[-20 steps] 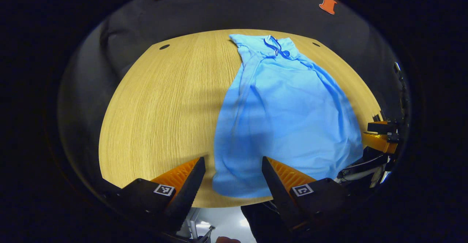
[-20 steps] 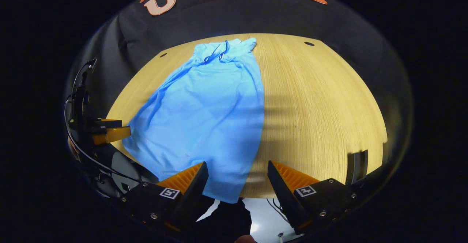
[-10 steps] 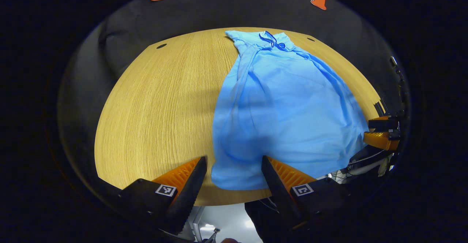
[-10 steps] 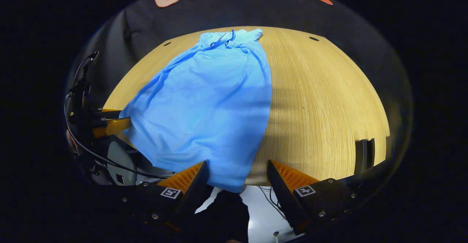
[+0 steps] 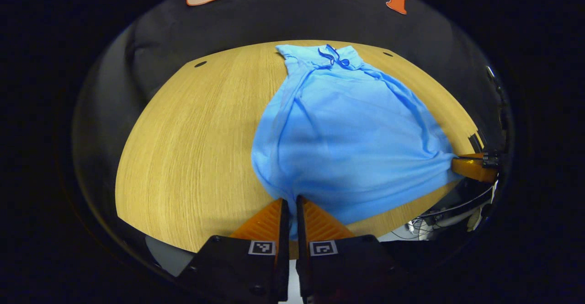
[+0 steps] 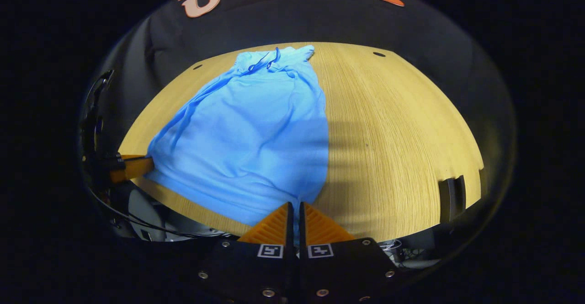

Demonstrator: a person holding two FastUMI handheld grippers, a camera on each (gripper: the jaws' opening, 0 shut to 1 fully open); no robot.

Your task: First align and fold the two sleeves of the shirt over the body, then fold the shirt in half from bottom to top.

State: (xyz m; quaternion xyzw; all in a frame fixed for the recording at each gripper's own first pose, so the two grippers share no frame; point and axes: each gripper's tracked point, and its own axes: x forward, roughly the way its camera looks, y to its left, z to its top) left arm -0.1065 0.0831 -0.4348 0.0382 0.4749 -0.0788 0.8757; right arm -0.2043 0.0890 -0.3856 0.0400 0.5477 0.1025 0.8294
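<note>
Left gripper view, grip: your left gripper (image 5: 289, 203) has both fingers pressed together on the bottom hem of the shirt (image 5: 347, 135), at its near corner.
Left gripper view, shirt position: it lies along the wooden table (image 5: 192, 135), collar end at the far edge, hem toward you; the sleeves look already folded onto the body.
Left gripper view, other hand: your right gripper (image 5: 473, 167) sits at the opposite hem corner, and the cloth is drawn taut toward it.
Left gripper view, advice: lift this corner only enough to clear the table, then carry it straight toward the collar (image 5: 336, 57).

Right gripper view, grip: your right gripper (image 6: 292, 212) is likewise clamped on the hem corner nearest it.
Right gripper view, other hand: the left gripper (image 6: 132, 167) holds the far hem corner; how deep its bite goes is probably shallow, but the edge of this view is too warped to judge.
Right gripper view, advice: raise both corners level and together, keep the hem stretched between them so the folded sleeves do not slip out, and lay the hem just at the collar.
Risk: uneven travel would skew the fold.
</note>
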